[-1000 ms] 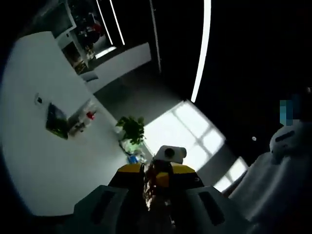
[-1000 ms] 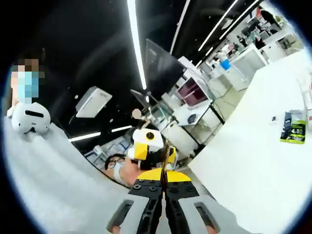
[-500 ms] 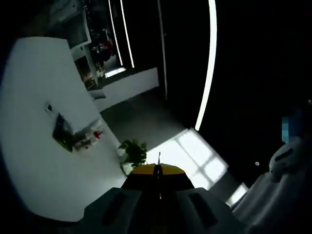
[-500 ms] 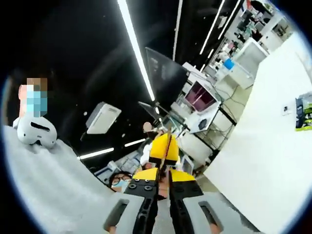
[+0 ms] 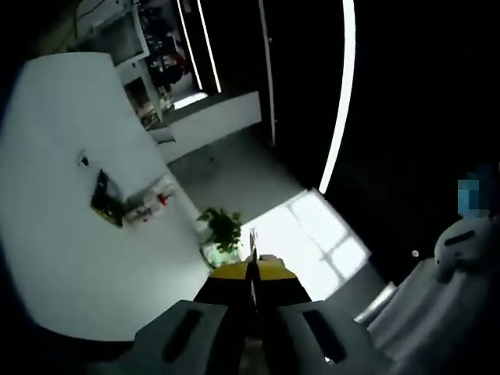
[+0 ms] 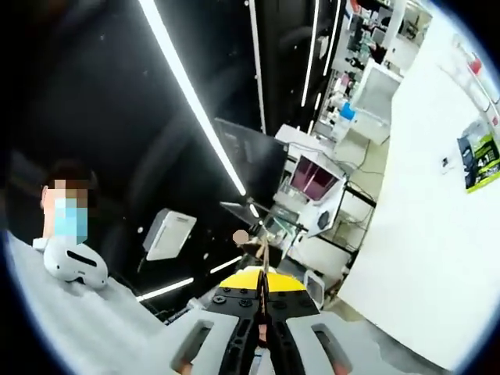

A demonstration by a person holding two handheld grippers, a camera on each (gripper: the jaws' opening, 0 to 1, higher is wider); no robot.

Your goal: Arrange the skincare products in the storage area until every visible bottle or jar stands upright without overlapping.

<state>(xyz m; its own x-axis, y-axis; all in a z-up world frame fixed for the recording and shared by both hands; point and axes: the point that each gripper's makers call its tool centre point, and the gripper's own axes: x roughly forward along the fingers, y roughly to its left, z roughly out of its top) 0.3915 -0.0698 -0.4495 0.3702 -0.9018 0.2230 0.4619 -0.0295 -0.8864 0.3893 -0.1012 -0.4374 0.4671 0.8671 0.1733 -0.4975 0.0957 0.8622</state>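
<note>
The skincare bottles are a small, far-off cluster on the white table, one with a red cap, too small to tell whether they stand or lie. A green packet lies just beside them. My left gripper is shut, its yellow tips meeting in a thin line with nothing between them, raised well away from the table. My right gripper is likewise shut and empty, pointing up toward the ceiling. The same table runs along that view's right side with the green packet on it.
A potted plant stands past the table's edge, near a bright window patch. A person wearing a white headset is at the left of the right gripper view. Desks and a monitor stand beyond the table.
One second ago each view had the other gripper's yellow tips and white box right ahead of its jaws; now they no longer stand out there. Both cameras have tilted.
</note>
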